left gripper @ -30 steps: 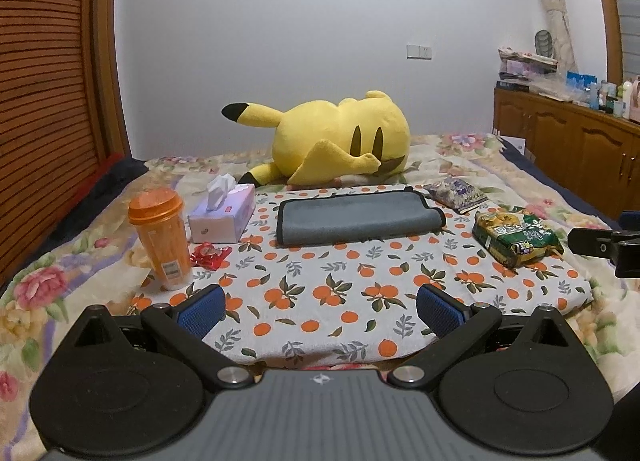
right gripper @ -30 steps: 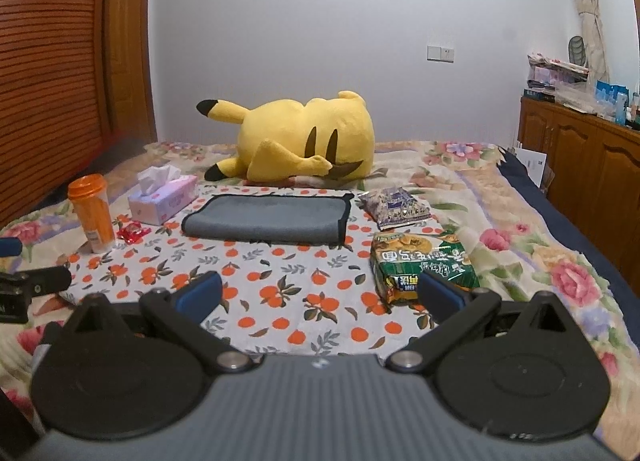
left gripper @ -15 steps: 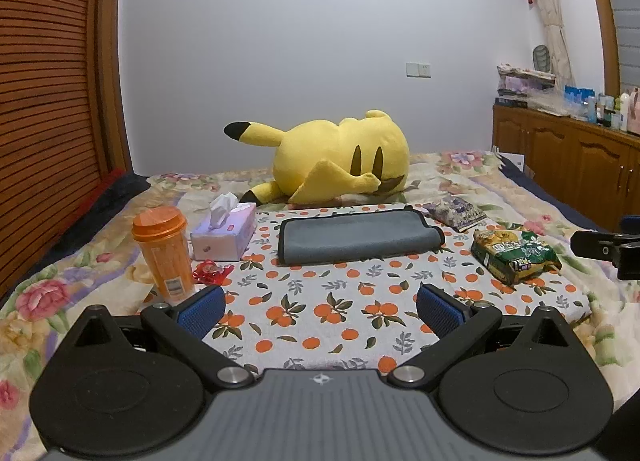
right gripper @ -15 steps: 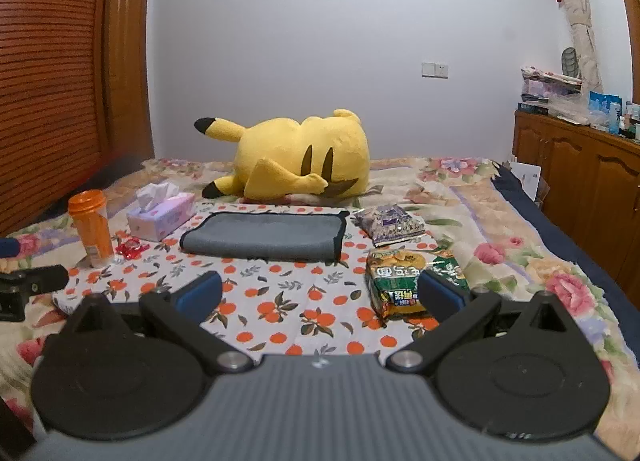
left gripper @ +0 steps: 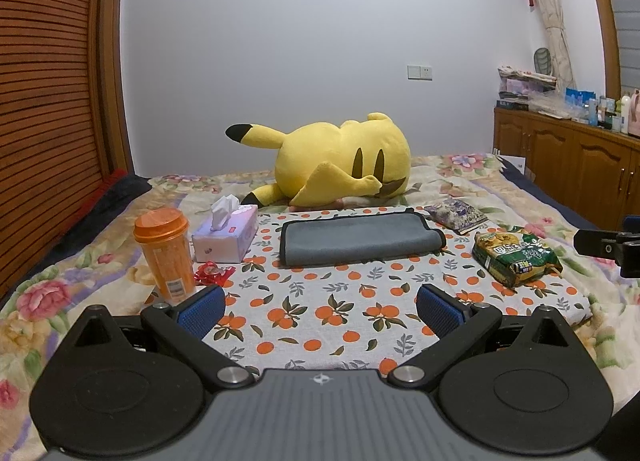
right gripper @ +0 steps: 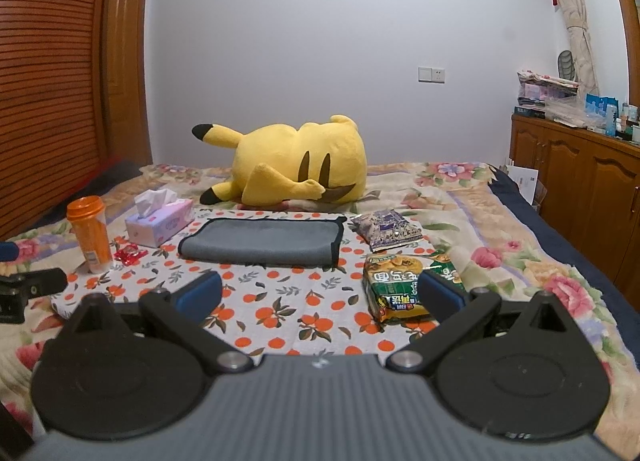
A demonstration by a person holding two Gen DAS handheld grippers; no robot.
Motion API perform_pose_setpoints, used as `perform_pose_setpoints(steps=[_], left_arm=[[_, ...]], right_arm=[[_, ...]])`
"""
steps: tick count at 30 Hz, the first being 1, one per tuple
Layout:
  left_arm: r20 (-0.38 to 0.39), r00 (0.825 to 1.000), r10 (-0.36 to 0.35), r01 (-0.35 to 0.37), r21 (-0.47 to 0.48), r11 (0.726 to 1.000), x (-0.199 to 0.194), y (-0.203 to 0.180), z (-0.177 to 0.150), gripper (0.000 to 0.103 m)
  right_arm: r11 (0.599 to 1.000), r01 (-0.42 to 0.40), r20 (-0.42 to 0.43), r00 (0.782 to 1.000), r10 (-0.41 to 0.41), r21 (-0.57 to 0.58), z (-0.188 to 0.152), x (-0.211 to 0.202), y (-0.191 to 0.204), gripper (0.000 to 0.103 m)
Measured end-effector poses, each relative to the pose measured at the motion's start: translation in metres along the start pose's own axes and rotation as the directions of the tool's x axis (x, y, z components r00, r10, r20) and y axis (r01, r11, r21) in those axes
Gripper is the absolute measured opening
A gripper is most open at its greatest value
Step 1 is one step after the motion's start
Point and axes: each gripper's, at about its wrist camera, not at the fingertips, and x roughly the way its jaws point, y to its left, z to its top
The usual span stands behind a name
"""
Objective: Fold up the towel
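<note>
A grey towel (left gripper: 358, 239) with black edging lies folded into a long strip on the orange-print cloth (left gripper: 320, 301) on the bed; it also shows in the right wrist view (right gripper: 262, 241). My left gripper (left gripper: 320, 309) is open and empty, held above the near part of the cloth, well short of the towel. My right gripper (right gripper: 320, 295) is open and empty, likewise short of the towel, with its right finger over a green snack bag (right gripper: 404, 287).
An orange cup (left gripper: 164, 255), a tissue box (left gripper: 226, 235) and a red wrapper (left gripper: 212, 273) stand left of the towel. A purple packet (left gripper: 456, 215) and the green snack bag (left gripper: 516, 257) lie right. A yellow plush toy (left gripper: 340, 165) lies behind. Wooden cabinets (left gripper: 568, 165) stand at the right.
Both grippers have tilted up and drawn back a little, so the towel and bed sit lower in view. The towel has not moved. Both stay open.
</note>
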Motion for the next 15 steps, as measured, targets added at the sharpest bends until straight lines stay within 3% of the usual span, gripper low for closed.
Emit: perform_pose_setpoints(steps=[15], left_arm=[[0.001,1.0,0.0,0.0,0.002,1.0,0.0,0.001,-0.0002,0.103]], right_arm=[[1.0,0.001,0.005,1.0,-0.001,0.003,-0.0002,-0.0005,-0.0002,0.103]])
